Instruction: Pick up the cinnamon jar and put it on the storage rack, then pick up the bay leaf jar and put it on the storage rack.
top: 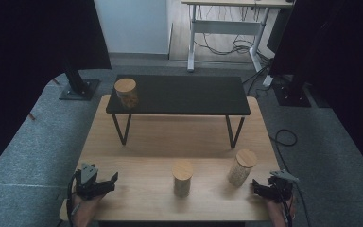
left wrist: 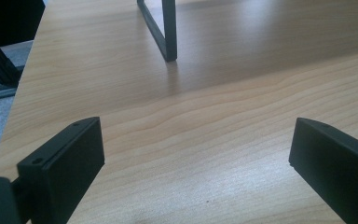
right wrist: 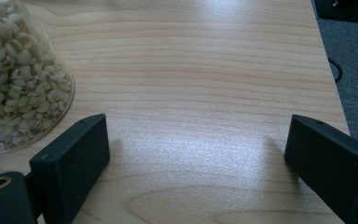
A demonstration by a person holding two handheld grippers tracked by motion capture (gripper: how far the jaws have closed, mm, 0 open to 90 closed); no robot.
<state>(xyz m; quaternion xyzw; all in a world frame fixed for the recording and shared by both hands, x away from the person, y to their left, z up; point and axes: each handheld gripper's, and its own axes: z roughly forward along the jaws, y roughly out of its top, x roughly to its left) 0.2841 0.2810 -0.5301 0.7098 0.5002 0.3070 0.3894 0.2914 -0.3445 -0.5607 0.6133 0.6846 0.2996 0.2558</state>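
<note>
I had the right gripper point(top: 261, 190) resting low at the near right corner of the table point(top: 146, 142), its jaws spread wide with nothing between them; the left gripper point(top: 105, 183) sat at the near left corner, jaws just as far apart, bare wood ahead of it in the left gripper view.

The jar I was after, the right-hand jar point(top: 241, 167), stood upright on the table just beside the right gripper, up and to its left; in the right gripper view its glass wall, packed with pale seeds point(right wrist: 14, 79), sat off the left jaw rather than between the two. A second jar point(top: 183, 178) stood near the middle of the front edge, well apart from either tool; a third jar point(top: 126, 92) was already up on the left end of the black shelf point(top: 184, 94).

My read was that the step in hand was the approach to the right-hand jar; to do it well I judged I needed to swing the gripper left until the jar was centred between the jaws, keep them level, and close on the glass below the wooden lid point(top: 246, 158); a round glass wall could slip or tip if caught off-centre.
</note>
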